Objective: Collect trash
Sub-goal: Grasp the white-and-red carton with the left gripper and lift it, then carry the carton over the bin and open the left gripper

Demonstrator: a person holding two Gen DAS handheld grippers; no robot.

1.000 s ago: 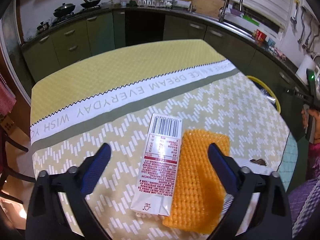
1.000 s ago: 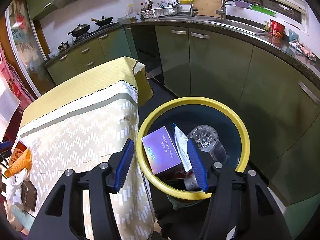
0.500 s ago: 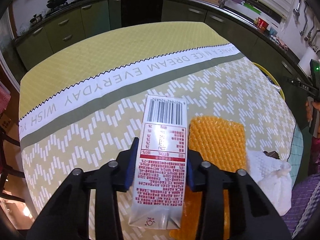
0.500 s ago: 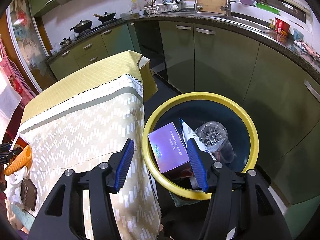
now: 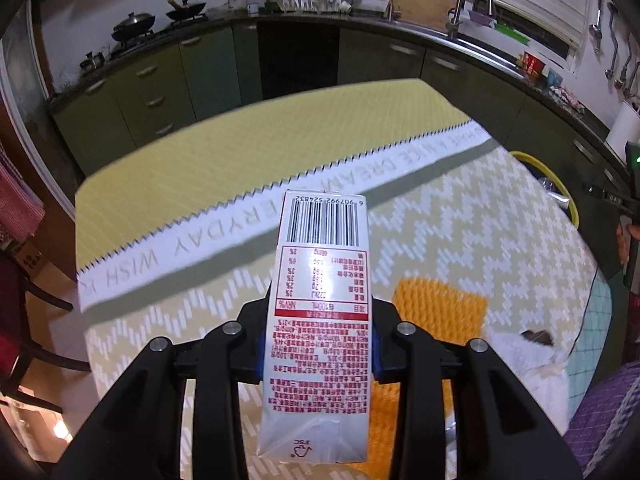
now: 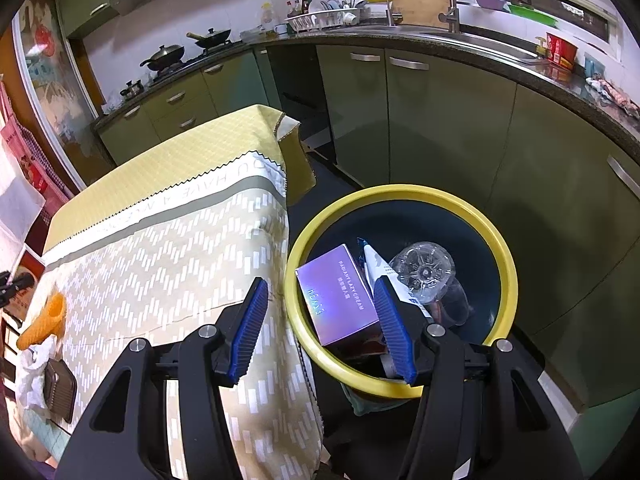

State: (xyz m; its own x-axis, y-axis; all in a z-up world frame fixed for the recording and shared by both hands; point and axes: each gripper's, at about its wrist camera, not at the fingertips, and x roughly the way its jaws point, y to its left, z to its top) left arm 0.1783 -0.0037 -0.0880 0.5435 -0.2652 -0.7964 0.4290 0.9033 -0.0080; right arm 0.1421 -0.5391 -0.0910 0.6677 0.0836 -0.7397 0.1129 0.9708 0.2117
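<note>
Left gripper [image 5: 318, 350]: black two-finger frame with blue pads, closed on both long sides of a white carton [image 5: 322, 312] printed with red text and a barcode at its far end, the carton raised off the table and pointing away from the camera. Tablecloth [image 5: 240, 160]: yellow far section, white band with grey lettering, zigzag-patterned near section; on it, right of the carton, an orange textured mat [image 5: 440, 308] with crumpled white paper [image 5: 524, 356] just beside it. Surroundings: yellow bin rim [image 5: 554, 184] past the table's right edge, green cabinets [image 5: 160, 92], a sink tap [image 5: 460, 4] and pans [image 5: 134, 26] on the stove.
</note>
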